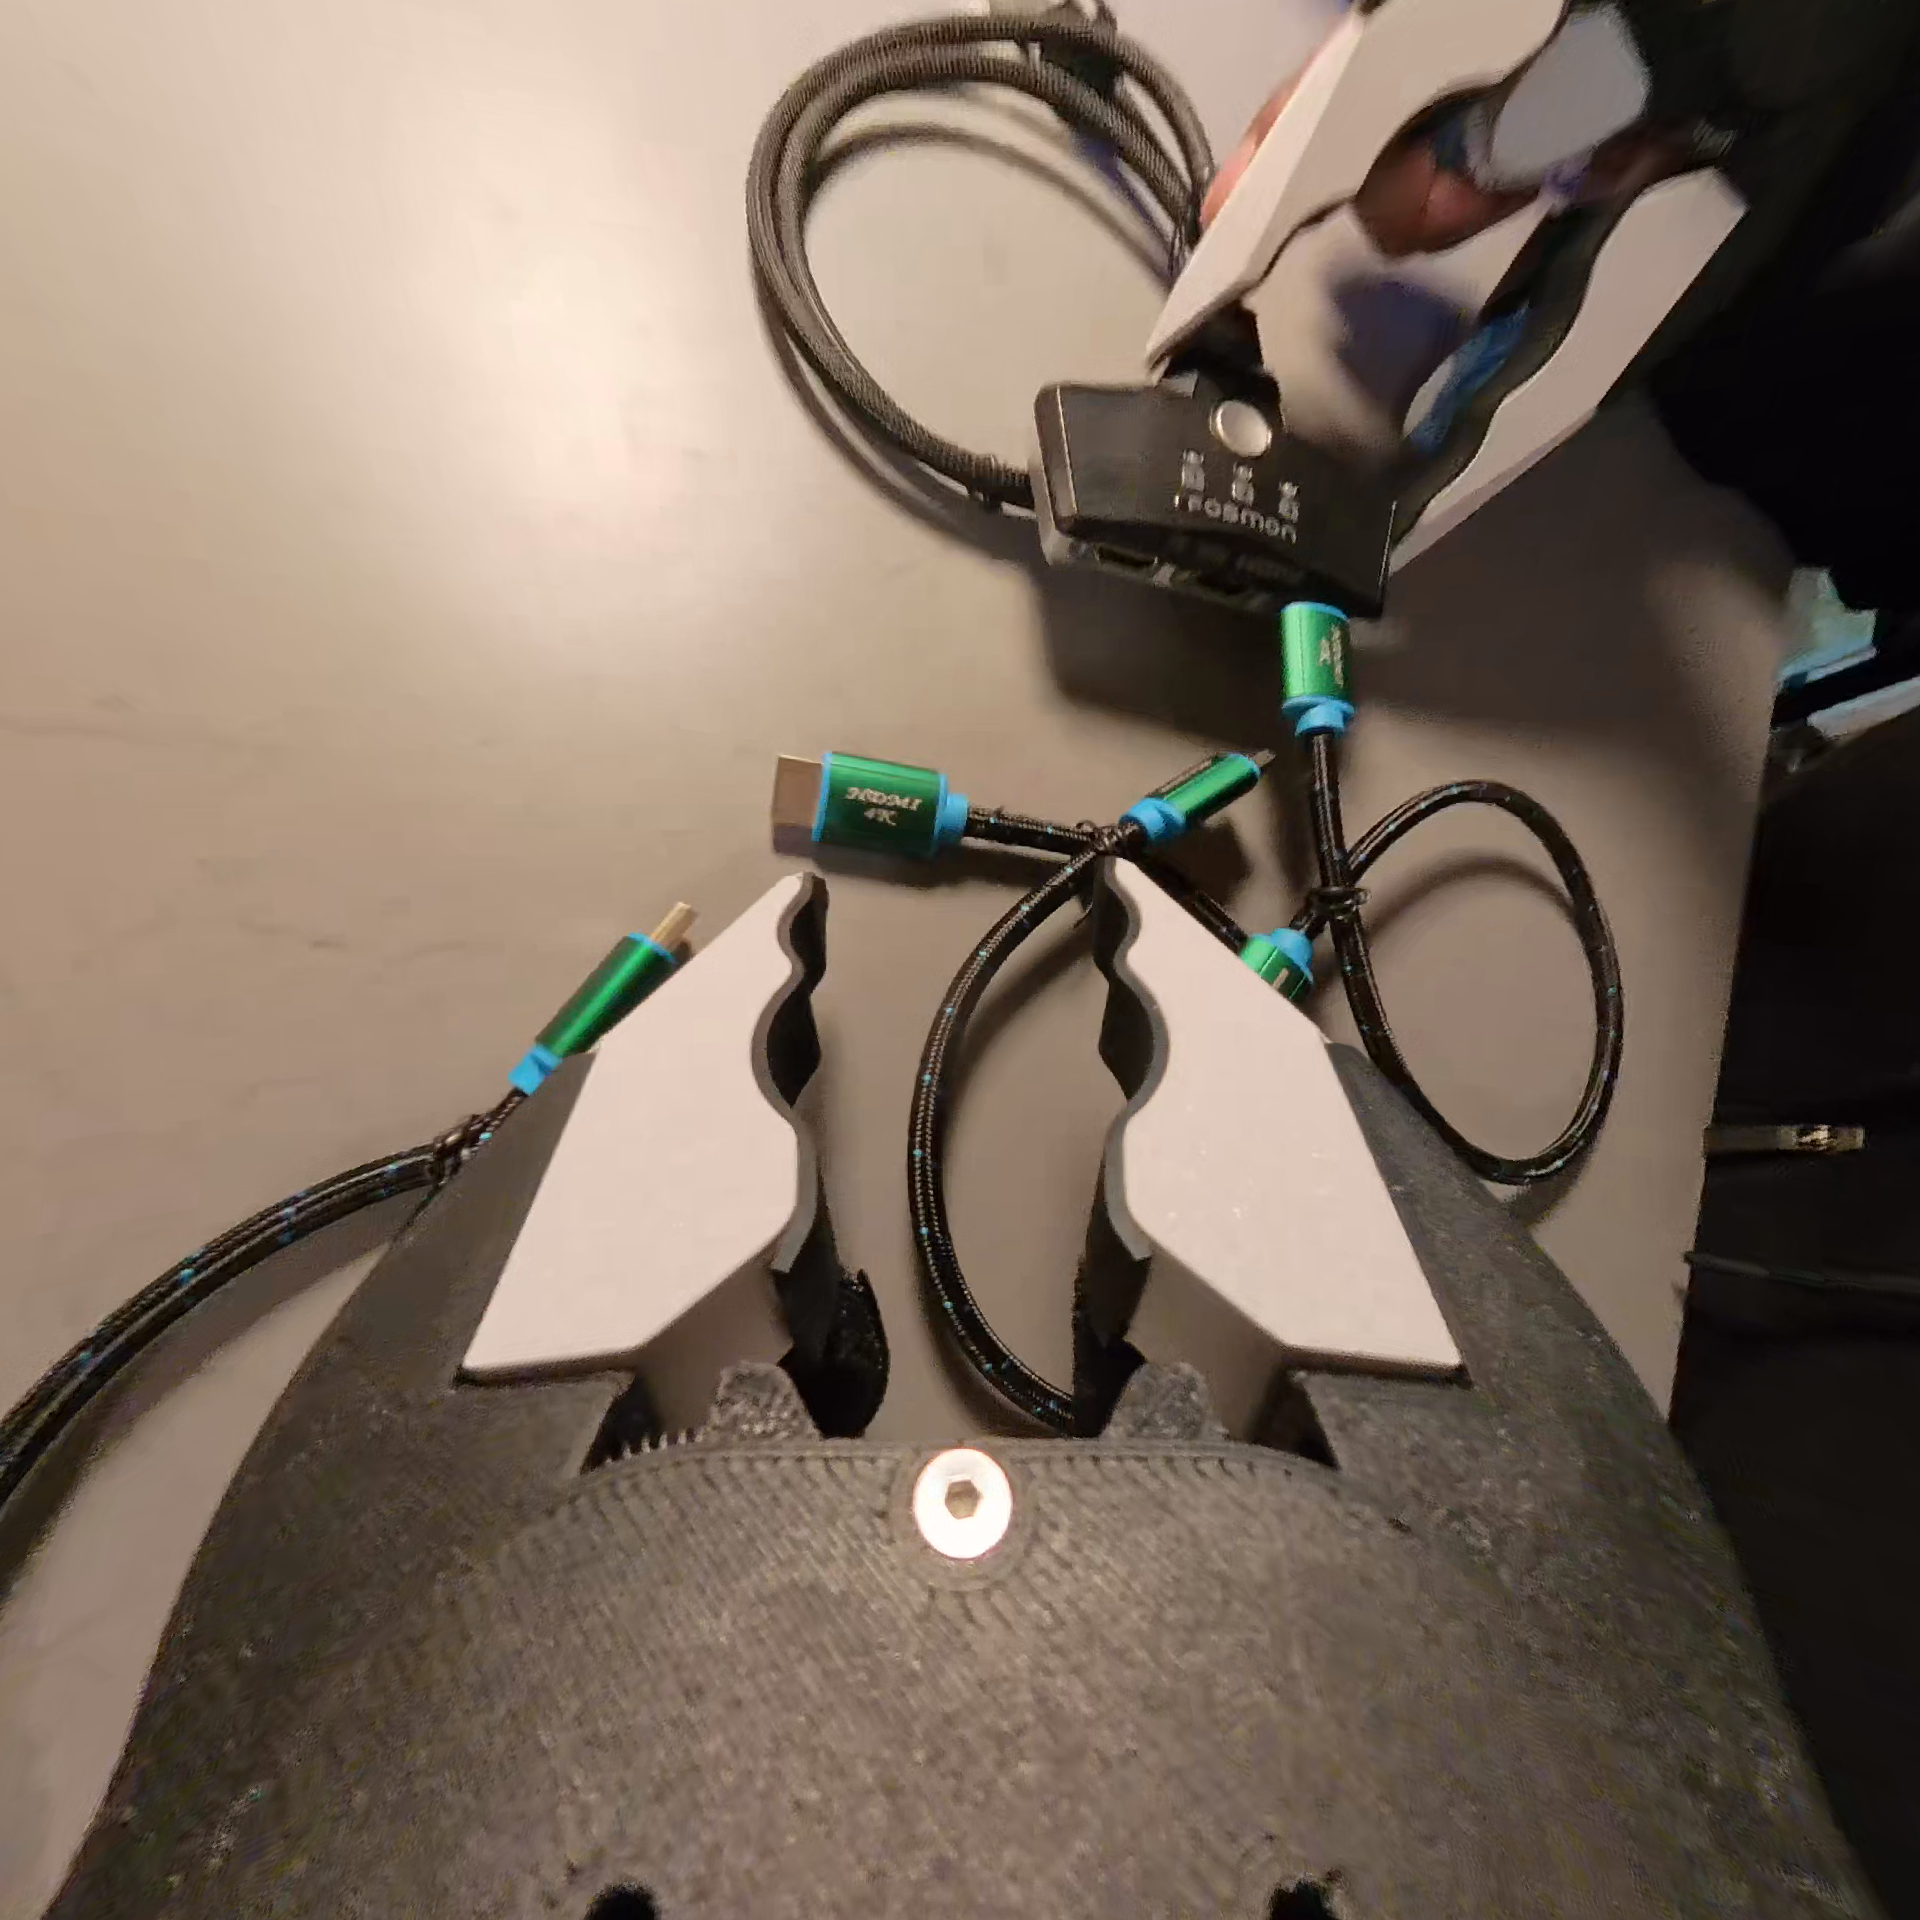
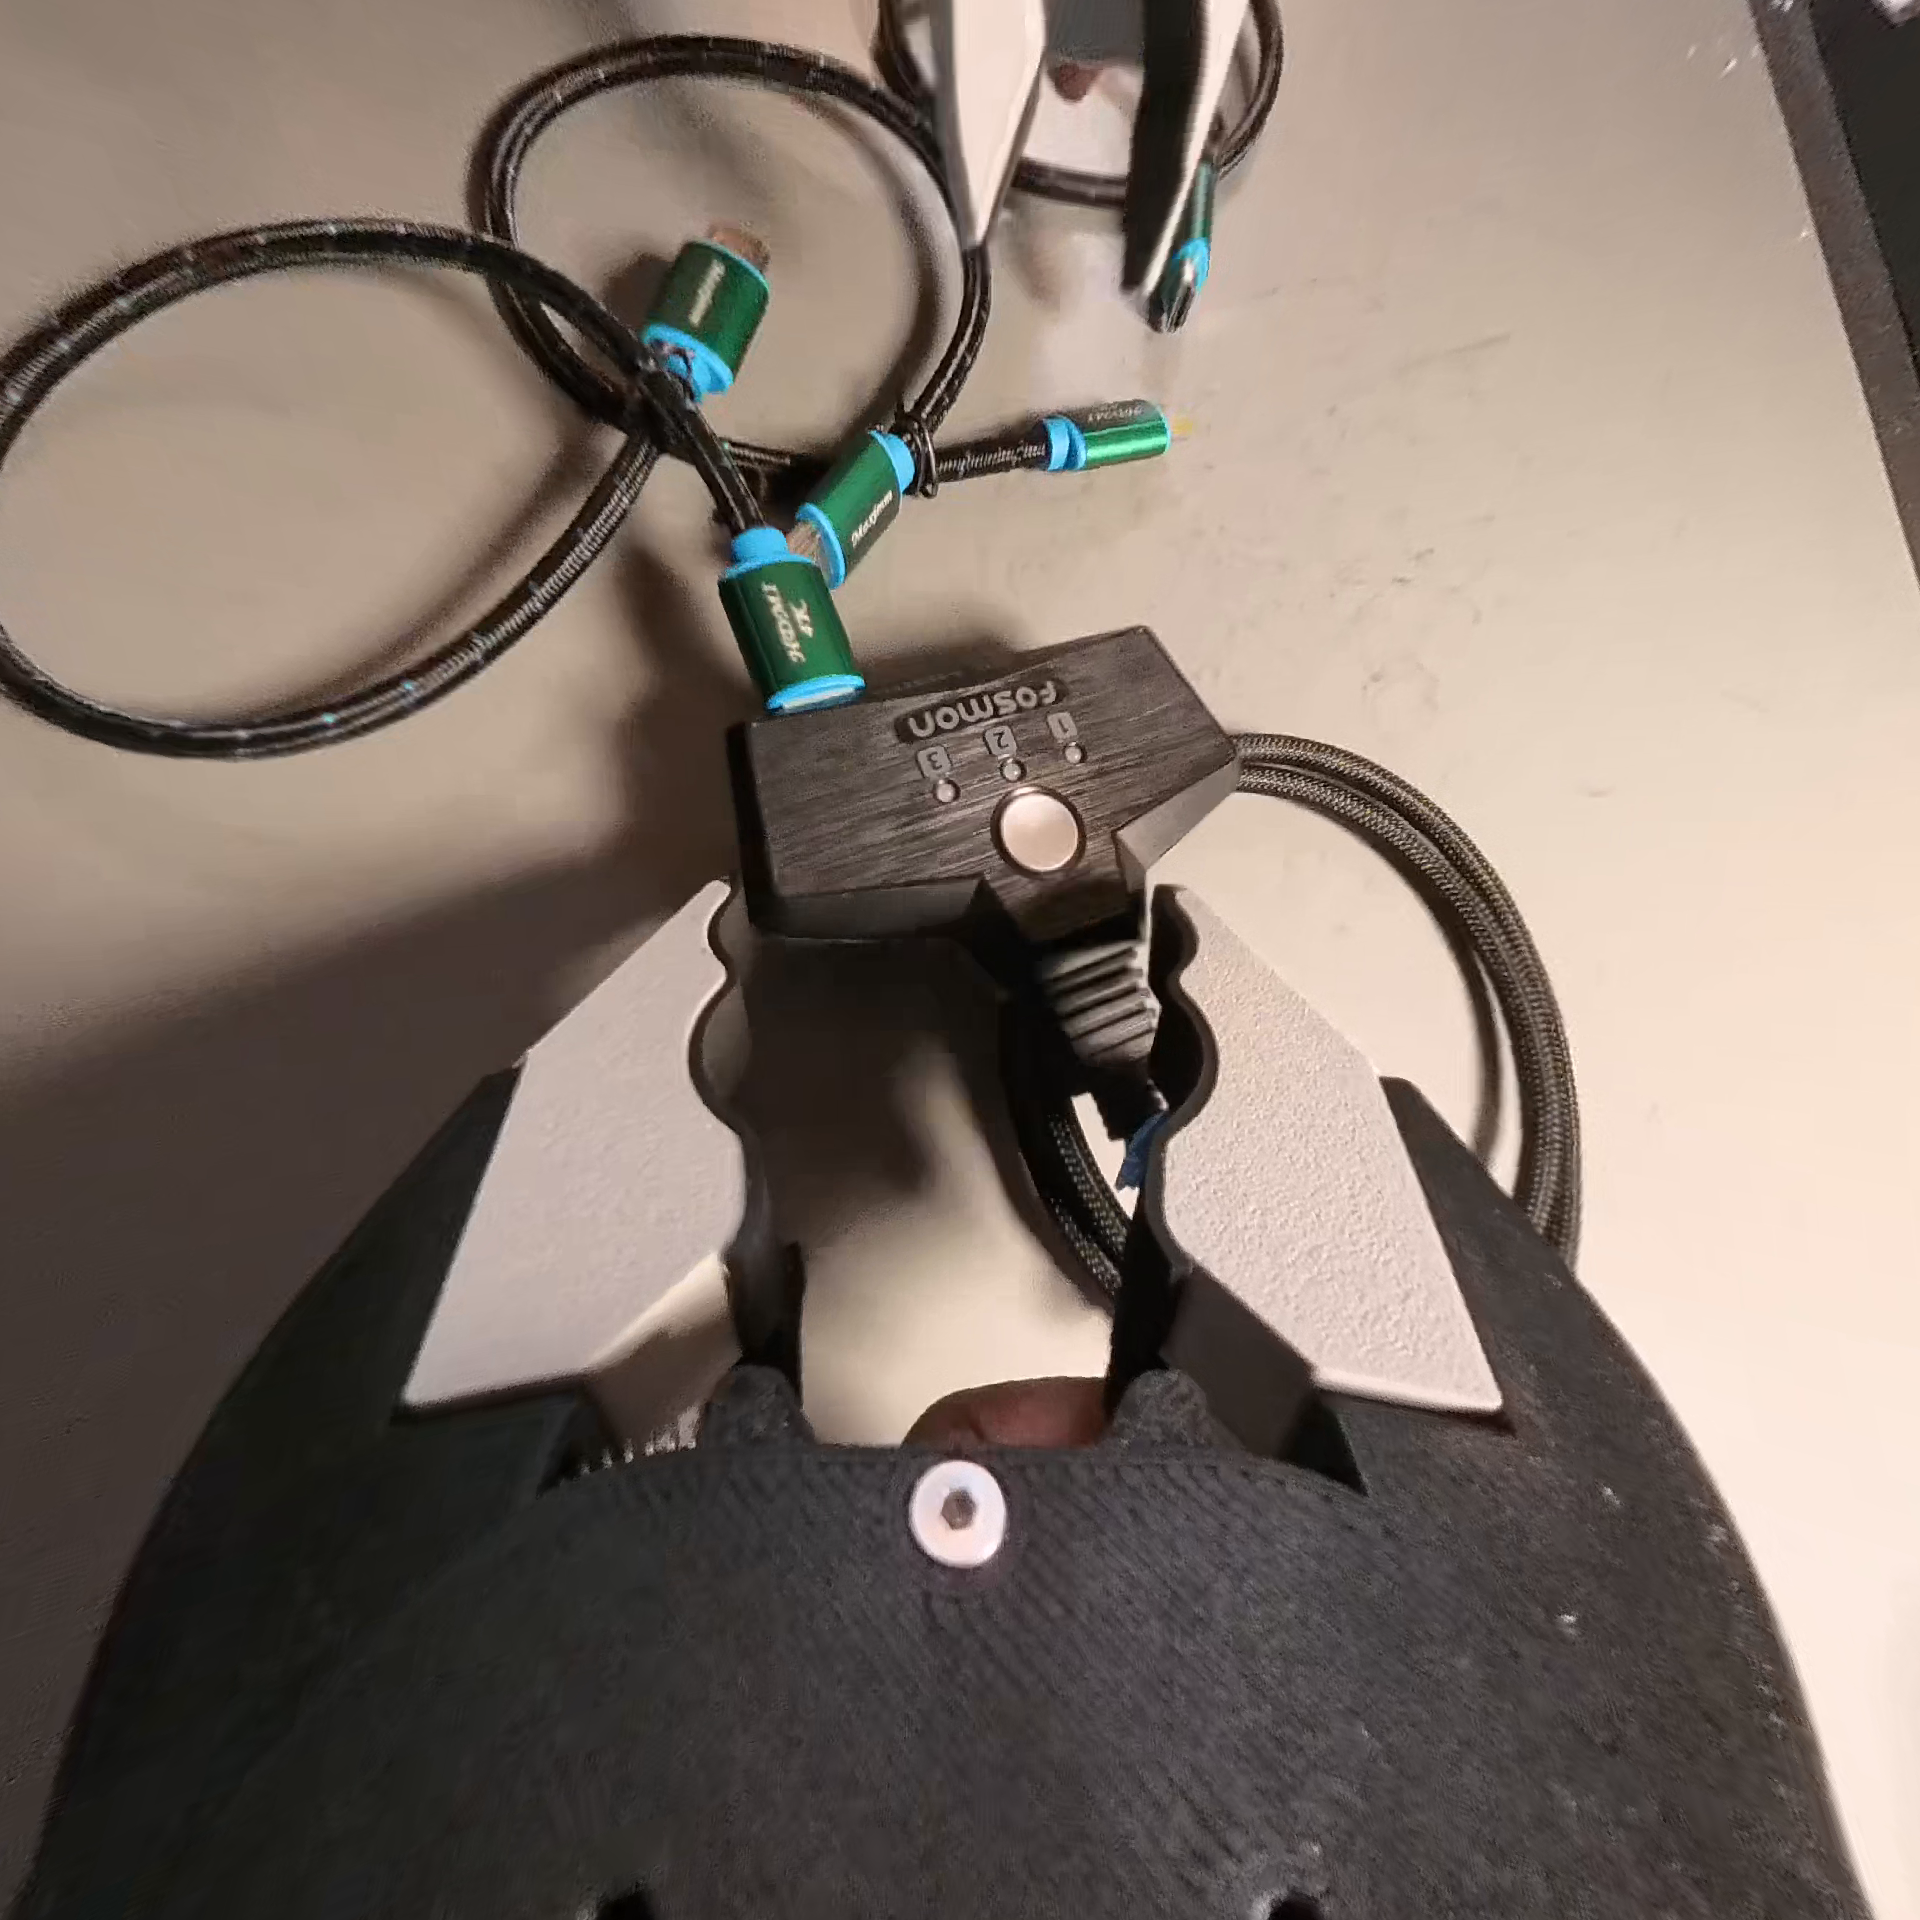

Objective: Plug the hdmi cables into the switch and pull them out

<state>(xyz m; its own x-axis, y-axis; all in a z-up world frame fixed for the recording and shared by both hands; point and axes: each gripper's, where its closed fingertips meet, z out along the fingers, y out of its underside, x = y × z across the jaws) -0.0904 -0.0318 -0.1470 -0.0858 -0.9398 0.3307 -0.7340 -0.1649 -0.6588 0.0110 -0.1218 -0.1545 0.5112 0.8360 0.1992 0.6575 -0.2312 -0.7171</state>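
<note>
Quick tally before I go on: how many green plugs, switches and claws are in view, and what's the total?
Green plugs: 5, with 1 in the switch and 4 loose
Switch: 1
Claws: 2, left claw open, right claw on the switch
Total: 8

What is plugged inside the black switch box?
One green HDMI plug sits in an end port of the switch, which the right gripper holds. Its metal tip is hidden inside. The two ports beside it look empty.
</note>
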